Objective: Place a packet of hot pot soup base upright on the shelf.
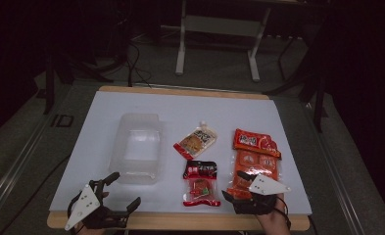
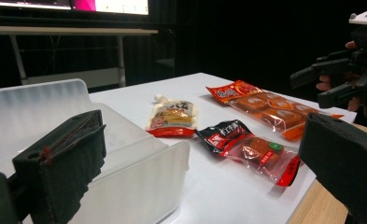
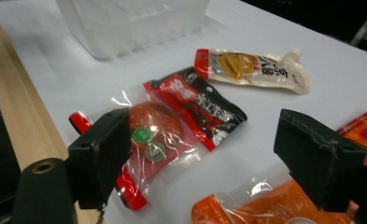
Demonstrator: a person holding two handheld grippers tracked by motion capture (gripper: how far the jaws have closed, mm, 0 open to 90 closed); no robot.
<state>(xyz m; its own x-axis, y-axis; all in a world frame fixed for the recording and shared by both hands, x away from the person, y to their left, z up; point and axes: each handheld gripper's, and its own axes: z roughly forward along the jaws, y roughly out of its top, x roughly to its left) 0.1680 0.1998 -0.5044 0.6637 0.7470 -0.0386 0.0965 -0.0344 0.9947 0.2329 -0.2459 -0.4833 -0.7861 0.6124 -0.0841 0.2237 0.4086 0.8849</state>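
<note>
A spouted pouch (image 1: 196, 140) lies flat near the middle of the white surface (image 1: 102, 112), its spout toward the far edge. Beyond that edge, a white desk frame (image 1: 218, 24) stands on grey floor (image 1: 219, 68), with cables (image 1: 132, 61) beside it.

From my seat, the white table (image 1: 131, 105) has bare room along its far edge and down its left side. The clear plastic box (image 1: 140, 147) stands just ahead of my left gripper (image 1: 124, 191) and blocks a straight push forward there. Three packets lie near one another right of the box: a spout pouch (image 1: 196, 140), a black-and-red packet (image 1: 200, 182) and a long orange packet (image 1: 253, 156), with narrow white lanes between them. My right gripper (image 1: 235, 183) hangs wide-jawed at the orange packet's near end.
</note>
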